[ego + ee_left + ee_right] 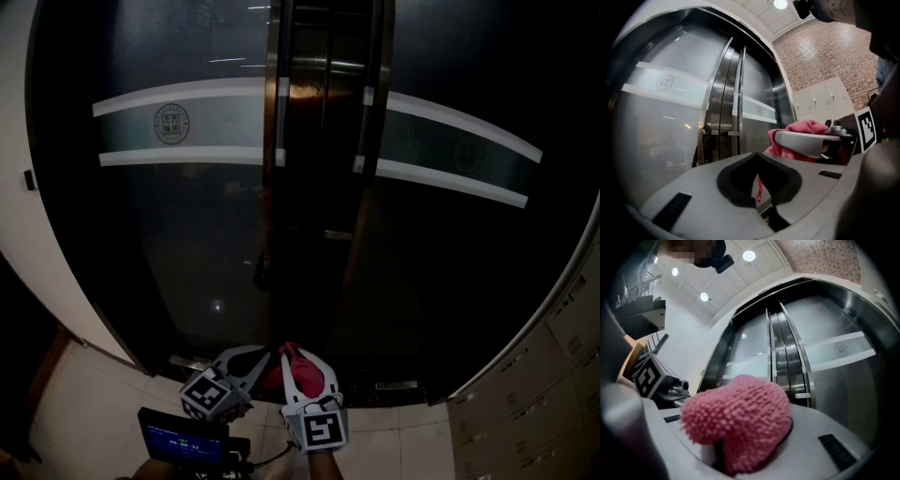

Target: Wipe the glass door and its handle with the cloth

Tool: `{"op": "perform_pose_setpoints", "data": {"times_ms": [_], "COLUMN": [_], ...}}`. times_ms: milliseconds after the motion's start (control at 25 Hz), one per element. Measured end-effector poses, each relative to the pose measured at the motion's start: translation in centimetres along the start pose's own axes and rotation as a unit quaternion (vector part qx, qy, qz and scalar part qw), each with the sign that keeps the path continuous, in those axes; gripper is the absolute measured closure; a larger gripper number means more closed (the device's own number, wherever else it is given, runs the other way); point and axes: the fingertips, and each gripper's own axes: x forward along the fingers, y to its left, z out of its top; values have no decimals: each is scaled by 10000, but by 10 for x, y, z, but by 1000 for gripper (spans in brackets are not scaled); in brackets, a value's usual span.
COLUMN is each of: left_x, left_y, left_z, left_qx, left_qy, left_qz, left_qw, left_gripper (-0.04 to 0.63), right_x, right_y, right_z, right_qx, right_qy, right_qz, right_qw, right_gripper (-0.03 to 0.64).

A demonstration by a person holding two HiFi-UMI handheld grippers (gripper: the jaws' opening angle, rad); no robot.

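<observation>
A dark glass double door (pixel 178 234) with a frosted band fills the head view. Two vertical metal handles (pixel 281 122) flank its middle seam. Low in front of it my right gripper (pixel 298 361) is shut on a pink fluffy cloth (pixel 289 364). In the right gripper view the cloth (pixel 738 420) bulges out of the right gripper (pixel 740 432) and hides its tips; the handles (pixel 768 348) stand beyond. My left gripper (pixel 246 361) is close beside it, apart from the door. In the left gripper view the left gripper (pixel 758 154) has its jaws together with nothing held, and the cloth (pixel 801 129) shows at its right.
Pale lockers (pixel 553 375) stand at the right against a brick wall (pixel 820 51). A white door frame (pixel 28 244) curves along the left. A small device with a lit screen (pixel 183 441) sits at the bottom, above a light tiled floor (pixel 103 403).
</observation>
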Motion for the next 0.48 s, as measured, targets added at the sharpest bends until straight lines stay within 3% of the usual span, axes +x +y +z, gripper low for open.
{"op": "perform_pose_setpoints", "data": {"times_ms": [480], "left_x": [-3], "left_y": [8], "left_z": [-7], "left_qx": [17], "left_qy": [64], "left_qz": [83], "left_qw": [9999], "left_gripper": [591], "right_x": [7], "right_y": [4], "right_z": [-5], "right_qx": [45], "right_qy": [-25], "right_qz": [71], "right_qw": [10000], "right_gripper": [563]}}
